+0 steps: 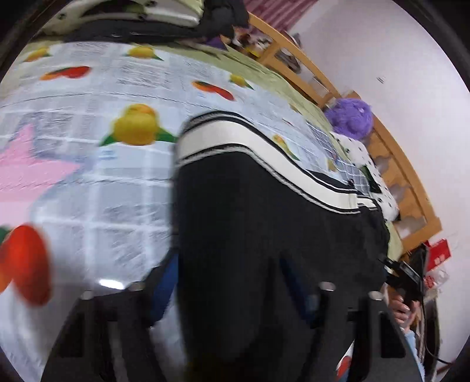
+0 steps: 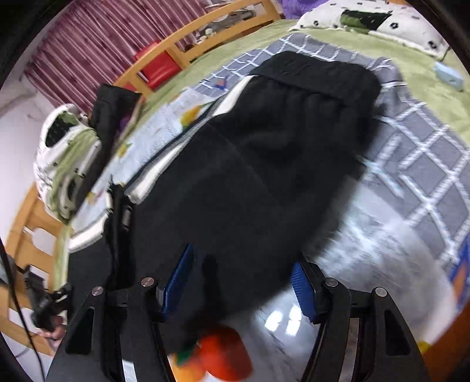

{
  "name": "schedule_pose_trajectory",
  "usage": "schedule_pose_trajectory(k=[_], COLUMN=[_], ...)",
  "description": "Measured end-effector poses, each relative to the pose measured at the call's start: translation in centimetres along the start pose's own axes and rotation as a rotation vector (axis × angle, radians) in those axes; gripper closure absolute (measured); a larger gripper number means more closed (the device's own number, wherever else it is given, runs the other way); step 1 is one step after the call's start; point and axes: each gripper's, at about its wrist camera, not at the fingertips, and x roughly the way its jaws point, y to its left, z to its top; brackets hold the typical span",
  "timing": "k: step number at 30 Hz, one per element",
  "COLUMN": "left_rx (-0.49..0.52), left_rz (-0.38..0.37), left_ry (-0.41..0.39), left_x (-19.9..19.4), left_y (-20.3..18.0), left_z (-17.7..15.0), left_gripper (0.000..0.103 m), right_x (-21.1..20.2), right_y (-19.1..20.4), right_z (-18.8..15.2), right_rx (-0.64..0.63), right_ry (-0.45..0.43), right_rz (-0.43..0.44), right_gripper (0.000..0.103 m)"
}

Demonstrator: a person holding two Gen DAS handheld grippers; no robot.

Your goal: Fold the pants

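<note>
Black pants (image 1: 264,211) with a white and black side stripe (image 1: 264,141) lie on a bed cover printed with fruit (image 1: 102,152). In the left wrist view the black cloth fills the gap between my left gripper's (image 1: 229,279) blue-padded fingers (image 1: 164,288); the jaws stand wide apart. In the right wrist view the pants (image 2: 264,164) run away from me, waistband (image 2: 320,76) at the far end. My right gripper (image 2: 243,279) is open, blue pads (image 2: 302,291) either side of the near cloth edge. The right gripper also shows in the left view (image 1: 405,279).
A wooden bed rail (image 1: 396,164) runs along the far side by a white wall. A purple plush toy (image 1: 351,117) and a spotted pillow (image 2: 367,20) sit at the bed's head. Folded dark clothes and bedding (image 2: 73,141) are piled at the side.
</note>
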Motion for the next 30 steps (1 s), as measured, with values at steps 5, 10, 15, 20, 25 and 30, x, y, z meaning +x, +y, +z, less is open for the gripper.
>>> schedule_pose_trajectory(k=[5, 10, 15, 20, 25, 30], left_rx=[-0.007, 0.019, 0.057, 0.071, 0.117, 0.102], left_rz=[-0.009, -0.004, 0.216, 0.468, 0.476, 0.477], left_ry=[-0.012, -0.108, -0.150, -0.015, -0.071, -0.117], left_x=[-0.1, -6.8, -13.6, -13.1, -16.8, -20.0], left_y=[-0.3, 1.0, 5.5, 9.9, 10.2, 11.1], left_z=[1.4, 3.9, 5.2, 2.0, -3.7, -9.2], left_gripper=[0.093, 0.094, 0.092, 0.071, 0.042, 0.034], right_x=[1.4, -1.5, 1.8, 6.4, 4.9, 0.9], right_y=[3.0, 7.4, 14.3, 16.0, 14.1, 12.9], right_z=[0.7, 1.2, -1.6, -5.1, -6.2, -6.0], right_rx=[-0.029, -0.010, -0.177, -0.246, -0.229, -0.247], right_ry=[-0.006, -0.040, 0.175, 0.277, 0.280, 0.195], right_rz=[-0.161, -0.011, 0.126, 0.079, 0.067, 0.052], right_gripper=[0.085, 0.093, 0.093, 0.084, 0.075, 0.075])
